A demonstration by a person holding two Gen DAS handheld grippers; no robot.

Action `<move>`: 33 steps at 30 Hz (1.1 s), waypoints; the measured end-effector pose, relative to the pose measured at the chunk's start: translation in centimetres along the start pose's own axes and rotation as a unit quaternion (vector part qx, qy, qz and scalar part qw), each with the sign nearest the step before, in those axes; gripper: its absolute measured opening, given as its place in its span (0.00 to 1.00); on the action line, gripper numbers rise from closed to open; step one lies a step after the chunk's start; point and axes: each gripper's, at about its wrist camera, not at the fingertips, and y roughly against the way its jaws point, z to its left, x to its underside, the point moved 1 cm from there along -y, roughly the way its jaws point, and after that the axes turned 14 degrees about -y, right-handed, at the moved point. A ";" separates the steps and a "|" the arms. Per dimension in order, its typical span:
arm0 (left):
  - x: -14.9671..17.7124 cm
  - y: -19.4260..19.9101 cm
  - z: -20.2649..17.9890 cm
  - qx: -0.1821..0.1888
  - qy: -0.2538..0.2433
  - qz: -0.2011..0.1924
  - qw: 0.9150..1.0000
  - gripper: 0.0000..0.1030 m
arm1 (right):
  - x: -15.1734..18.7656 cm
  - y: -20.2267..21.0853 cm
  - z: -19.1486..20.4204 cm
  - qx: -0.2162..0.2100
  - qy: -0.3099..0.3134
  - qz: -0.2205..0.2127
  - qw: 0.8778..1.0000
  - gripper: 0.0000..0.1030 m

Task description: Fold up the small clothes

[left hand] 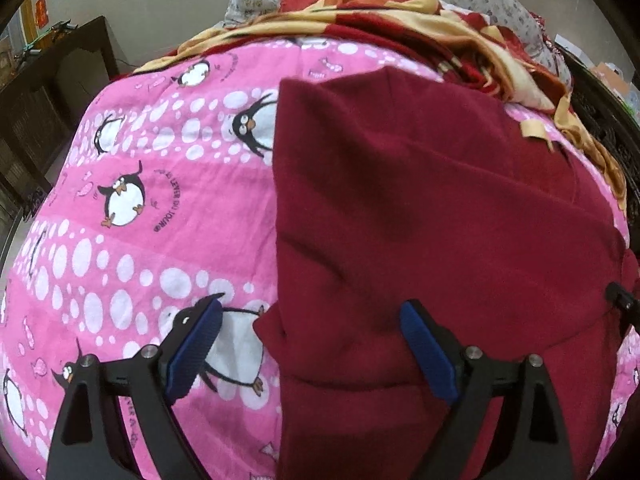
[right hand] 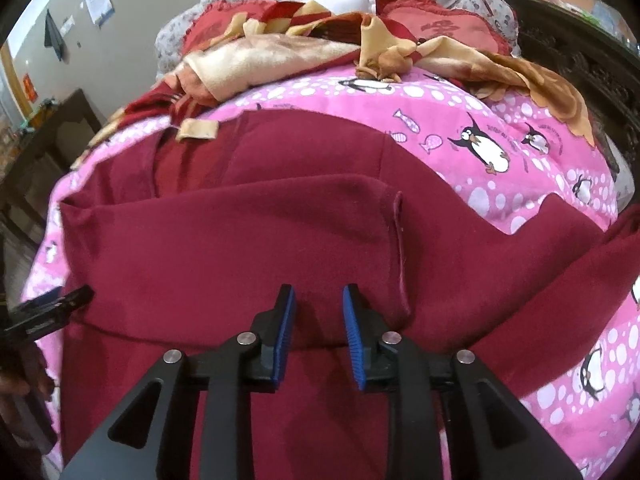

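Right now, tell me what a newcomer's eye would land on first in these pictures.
The dark red garment fills the middle, lying partly folded on a bright pink penguin-print quilt. Behind it, at the head of the bed, sits a rumpled red-and-yellow blanket. In the foreground the left hand-held gripper gapes wide over the garment's edge, while the right hand-held gripper stands narrowly open above the cloth.

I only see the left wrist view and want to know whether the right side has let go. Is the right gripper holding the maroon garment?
Observer: No. The right gripper stands open over the maroon garment, with no cloth pinched between its pads.
Operator: Is anything left unfolded on that side?
Observer: Yes. A sleeve stretches out to the right across the pink penguin sheet.
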 end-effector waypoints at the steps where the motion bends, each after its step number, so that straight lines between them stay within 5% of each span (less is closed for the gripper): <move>1: 0.0 0.5 -0.1 -0.001 -0.003 -0.005 1.000 0.91 | 0.1 0.7 -0.3 -0.005 -0.004 -0.005 1.000 0.49; 8: -0.6 3.0 -1.9 0.005 -0.019 -0.035 0.999 0.91 | -0.5 5.8 -4.4 0.019 -0.028 -0.071 0.997 0.59; 13: -0.9 3.5 -3.4 0.016 -0.032 -0.039 0.999 0.91 | -1.5 4.6 -7.0 0.034 -0.030 -0.024 0.999 0.61; 20: -0.3 3.5 -5.0 0.013 -0.058 -0.037 0.998 0.91 | 0.7 5.6 -10.1 0.023 -0.072 -0.028 0.997 0.61; 27: 0.3 2.7 -5.0 0.020 -0.044 -0.026 0.999 0.91 | 1.9 4.2 -7.8 -0.014 -0.042 -0.021 0.999 0.62; 32: 0.5 3.0 -5.0 0.016 -0.053 -0.024 0.998 0.91 | 1.6 2.1 -7.7 0.008 -0.042 -0.023 0.999 0.62; 33: 0.6 3.1 -5.0 0.016 -0.053 -0.025 0.998 0.91 | 1.5 2.1 -8.4 0.004 -0.057 -0.025 0.998 0.55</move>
